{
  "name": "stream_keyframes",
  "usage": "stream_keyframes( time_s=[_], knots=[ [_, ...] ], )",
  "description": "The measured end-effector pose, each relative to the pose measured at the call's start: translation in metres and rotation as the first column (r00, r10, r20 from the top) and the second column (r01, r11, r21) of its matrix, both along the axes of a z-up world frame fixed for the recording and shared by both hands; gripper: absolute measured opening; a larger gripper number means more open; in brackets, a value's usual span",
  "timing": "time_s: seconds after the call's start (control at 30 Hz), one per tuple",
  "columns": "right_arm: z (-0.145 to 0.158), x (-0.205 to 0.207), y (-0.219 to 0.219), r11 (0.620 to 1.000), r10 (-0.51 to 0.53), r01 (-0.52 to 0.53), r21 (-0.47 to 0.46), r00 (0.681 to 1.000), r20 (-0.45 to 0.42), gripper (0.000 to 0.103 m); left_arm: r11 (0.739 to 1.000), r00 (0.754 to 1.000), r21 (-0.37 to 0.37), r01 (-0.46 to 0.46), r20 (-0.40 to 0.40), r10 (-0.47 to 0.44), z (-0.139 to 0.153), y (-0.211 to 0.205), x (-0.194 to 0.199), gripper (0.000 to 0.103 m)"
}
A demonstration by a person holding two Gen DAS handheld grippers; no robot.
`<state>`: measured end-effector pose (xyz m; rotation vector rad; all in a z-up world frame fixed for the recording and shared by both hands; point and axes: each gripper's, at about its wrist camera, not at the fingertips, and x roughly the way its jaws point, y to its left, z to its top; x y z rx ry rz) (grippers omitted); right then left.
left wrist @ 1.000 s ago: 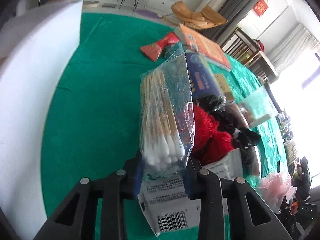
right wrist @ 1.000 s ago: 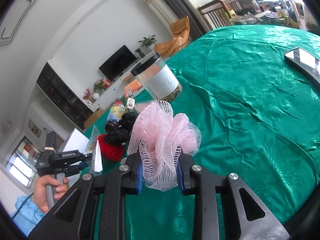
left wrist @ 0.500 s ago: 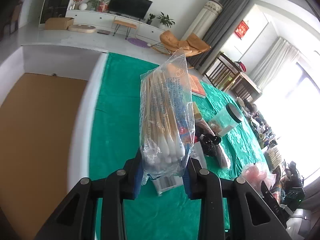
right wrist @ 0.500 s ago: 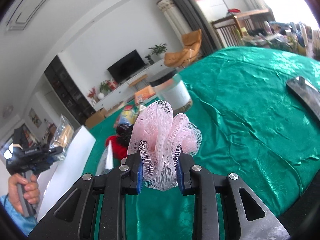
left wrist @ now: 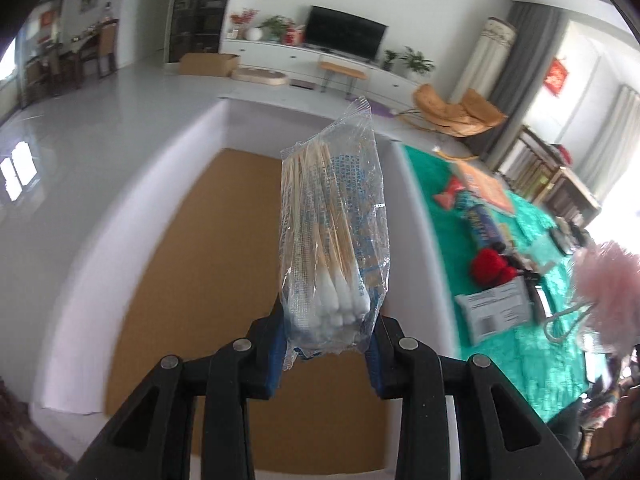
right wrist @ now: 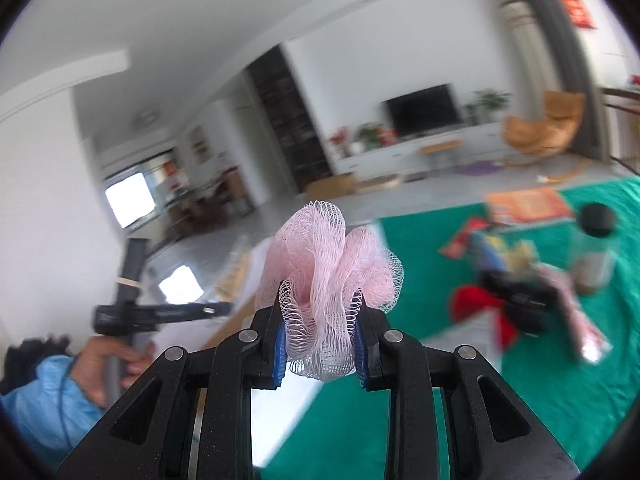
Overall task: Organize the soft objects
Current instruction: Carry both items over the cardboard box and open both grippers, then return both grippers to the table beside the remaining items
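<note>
My left gripper (left wrist: 326,354) is shut on a clear bag of cotton swabs (left wrist: 336,240), held upright over the brown floor of a white-walled box (left wrist: 188,280). A pink mesh bath pouf (right wrist: 324,276) sits squeezed in my right gripper (right wrist: 320,354), which is shut on it and hovers near the box's edge beside the green table (right wrist: 540,392). In the left wrist view the pouf (left wrist: 608,288) shows at the far right. A hand (right wrist: 108,364) in a blue sleeve holds the left gripper's handle at the left of the right wrist view.
On the green tablecloth (left wrist: 560,368) lie a red yarn ball (left wrist: 490,266), a white labelled packet (left wrist: 496,310), a dark blue pack (left wrist: 482,224), an orange book (left wrist: 484,188) and a black-lidded jar (right wrist: 594,252). The living room with TV and chairs lies beyond.
My left gripper swung the swab bag from above the table to over the box. My right gripper rose and turned left with the pouf, now facing the box and the other hand.
</note>
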<state>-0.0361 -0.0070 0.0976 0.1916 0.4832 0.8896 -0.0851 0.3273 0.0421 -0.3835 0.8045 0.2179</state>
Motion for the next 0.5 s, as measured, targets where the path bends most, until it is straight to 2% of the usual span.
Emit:
stream_keyframes(
  time_s=[0.07, 0.13, 0.17, 0.2, 0.23, 0.27, 0.3, 0.4, 0.5],
  knots=[
    [0.006, -0.002, 0.043, 0.993, 0.116, -0.115, 0.004, 0.993, -0.033, 0.028, 0.998, 0.998, 0.052, -0.045, -0.032, 0.047, -0.006, 0.016, -0.015, 0.034],
    [0.003, 0.001, 0.082, 0.977, 0.213, -0.214, 0.003, 0.972, -0.099, 0.03, 0.991, 0.993, 0.108, -0.082, -0.072, 0.09, -0.015, 0.028, -0.024, 0.053],
    [-0.002, 0.004, 0.103, 0.966, 0.253, -0.258, -0.018, 0.957, -0.14, 0.037, 0.988, 0.99, 0.125, -0.095, -0.095, 0.107, -0.019, 0.033, -0.028, 0.082],
    [-0.009, 0.008, 0.119, 0.954, 0.282, -0.295, -0.05, 0.942, -0.179, 0.055, 0.985, 0.988, 0.135, -0.106, -0.101, 0.12, -0.022, 0.035, -0.03, 0.103],
    [-0.019, 0.012, 0.133, 0.94, 0.309, -0.333, -0.078, 0.924, -0.225, 0.065, 0.98, 0.987, 0.155, -0.123, -0.087, 0.137, -0.023, 0.036, -0.034, 0.103],
    [-0.026, 0.015, 0.138, 0.935, 0.311, -0.343, -0.093, 0.916, -0.254, 0.069, 0.978, 0.987, 0.167, -0.125, -0.082, 0.14, -0.025, 0.035, -0.034, 0.103],
    [-0.033, 0.019, 0.137, 0.936, 0.297, -0.335, -0.107, 0.916, -0.27, 0.069, 0.977, 0.988, 0.177, -0.12, -0.079, 0.136, -0.026, 0.033, -0.033, 0.103],
    [-0.05, 0.029, 0.108, 0.951, 0.233, -0.274, -0.143, 0.939, -0.252, 0.069, 0.976, 0.992, 0.189, -0.111, -0.044, 0.122, -0.024, 0.018, -0.024, 0.103],
    [-0.065, 0.034, 0.07, 0.963, 0.112, -0.154, -0.222, 0.975, -0.191, 0.071, 0.982, 0.997, 0.172, -0.078, 0.012, 0.077, -0.015, -0.007, -0.003, 0.103]
  ],
)
